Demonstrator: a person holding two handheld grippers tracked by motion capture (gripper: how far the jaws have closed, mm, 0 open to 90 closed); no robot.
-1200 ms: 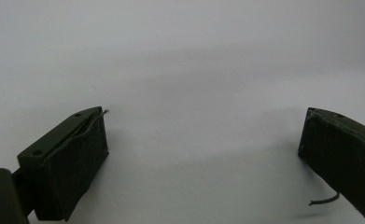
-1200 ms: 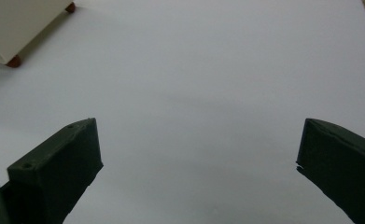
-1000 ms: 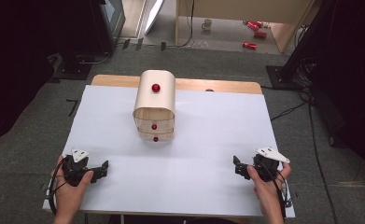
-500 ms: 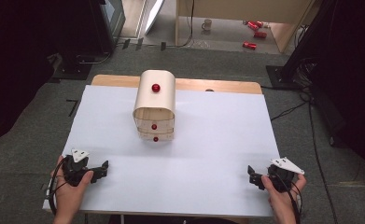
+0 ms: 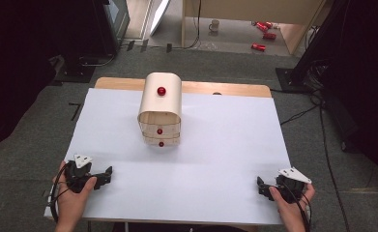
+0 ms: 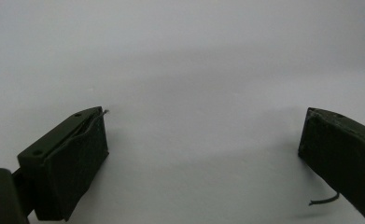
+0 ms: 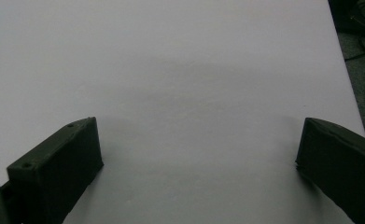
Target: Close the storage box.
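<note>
- Centrally, wooden drawer cabinet (image 5: pixel 160 110): arched top, glossy red round knobs.
- Left gripper (image 5: pixel 107 173), right gripper (image 5: pixel 260 185): matte black blocky jaws spread, empty, over smooth white table (image 5: pixel 225 140).

Small cabinet (image 5: pixel 160 112): pale smooth wood, glossy red knobs (image 5: pixel 161 91). Table (image 5: pixel 225 145): matt white sheet. Gripper (image 6: pixel 203 158) pads: matt black, rough.

The left gripper (image 5: pixel 105 175) is held low at the near left, gripped in the left hand (image 5: pixel 73 191), with its jaws pointed toward the right. The right gripper (image 5: pixel 260 186) is held at the near right in the right hand (image 5: pixel 288 200), jaws turned leftward. In both gripper views the black jaws are seen spread wide apart, with nothing clasped between them.
</note>
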